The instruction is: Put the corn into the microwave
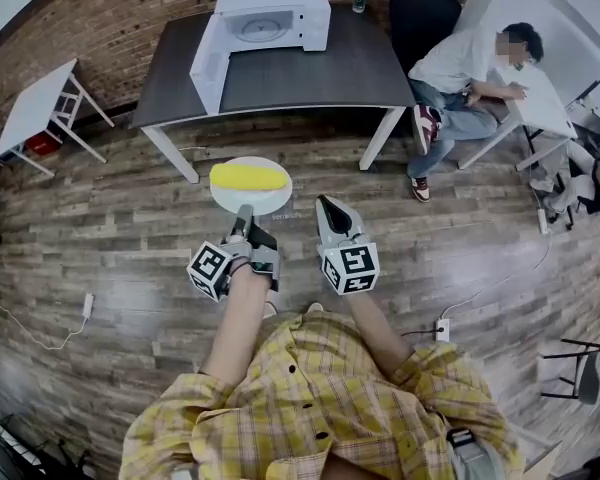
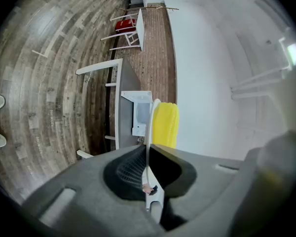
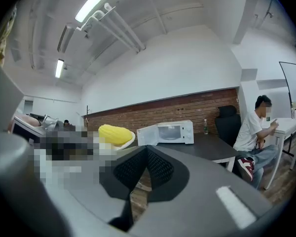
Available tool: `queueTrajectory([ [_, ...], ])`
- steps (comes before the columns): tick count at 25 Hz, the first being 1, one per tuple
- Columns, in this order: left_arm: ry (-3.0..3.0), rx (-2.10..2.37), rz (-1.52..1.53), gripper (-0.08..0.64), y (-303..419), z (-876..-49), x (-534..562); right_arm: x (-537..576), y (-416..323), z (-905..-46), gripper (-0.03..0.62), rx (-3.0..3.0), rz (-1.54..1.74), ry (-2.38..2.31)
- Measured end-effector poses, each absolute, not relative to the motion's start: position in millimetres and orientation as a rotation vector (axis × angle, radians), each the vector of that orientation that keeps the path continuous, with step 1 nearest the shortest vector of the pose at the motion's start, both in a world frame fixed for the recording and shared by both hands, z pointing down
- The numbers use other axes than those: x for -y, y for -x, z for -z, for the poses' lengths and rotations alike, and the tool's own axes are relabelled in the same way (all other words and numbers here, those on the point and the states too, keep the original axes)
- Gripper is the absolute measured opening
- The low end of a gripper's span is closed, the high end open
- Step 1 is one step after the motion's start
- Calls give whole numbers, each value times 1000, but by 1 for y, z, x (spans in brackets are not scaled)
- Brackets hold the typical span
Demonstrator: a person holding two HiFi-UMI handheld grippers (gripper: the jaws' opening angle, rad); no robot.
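Head view, left gripper (image 1: 244,213): jaws pinch the near rim of a white plate (image 1: 268,204), held out level over the floor in front of the person.
Head view, corn (image 1: 248,176): lies on that plate just beyond the left jaws, its long axis crosswise, left to right in the picture.
Head view, right gripper (image 1: 325,204): just beside the plate at its right, touching nothing.
Head view, microwave (image 1: 276,13): straight ahead and well apart from the plate, on a dark worktop (image 1: 320,68), with its door (image 1: 207,66) swung wide open at the picture's left and the cavity facing the person.
Head view, room: wood-plank floor (image 1: 120,218), brick wall behind the worktop, a seated person (image 1: 460,68) at the right, a small white table (image 1: 35,103) at the left.
Left gripper view, jaws: pressed on the thin plate edge, which runs forward between them; the corn (image 2: 165,125) sits on the plate's far half and the open microwave (image 2: 138,113) lies beyond, in line.
Right gripper view, jaws: pads meet at the tips with nothing between them.
Right gripper view, corn (image 3: 114,133): off to the left of these jaws on the plate.
Judgement: the left hand has the load; the move ahead is a carry forward to the open cavity, plate kept level so the corn does not roll.
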State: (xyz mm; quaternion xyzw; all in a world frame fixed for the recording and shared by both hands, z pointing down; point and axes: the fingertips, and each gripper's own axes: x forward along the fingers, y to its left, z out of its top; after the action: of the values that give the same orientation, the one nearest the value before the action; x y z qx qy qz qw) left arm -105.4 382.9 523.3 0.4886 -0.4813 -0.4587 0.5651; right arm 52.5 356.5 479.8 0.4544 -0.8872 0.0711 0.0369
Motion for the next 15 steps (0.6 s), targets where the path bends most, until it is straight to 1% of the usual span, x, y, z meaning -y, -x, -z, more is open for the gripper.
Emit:
queueTrajectory([
  [15, -1147, 1148, 1129, 15, 52, -522, -397, -363, -92, -475, 3, 2800, -189, -1330],
])
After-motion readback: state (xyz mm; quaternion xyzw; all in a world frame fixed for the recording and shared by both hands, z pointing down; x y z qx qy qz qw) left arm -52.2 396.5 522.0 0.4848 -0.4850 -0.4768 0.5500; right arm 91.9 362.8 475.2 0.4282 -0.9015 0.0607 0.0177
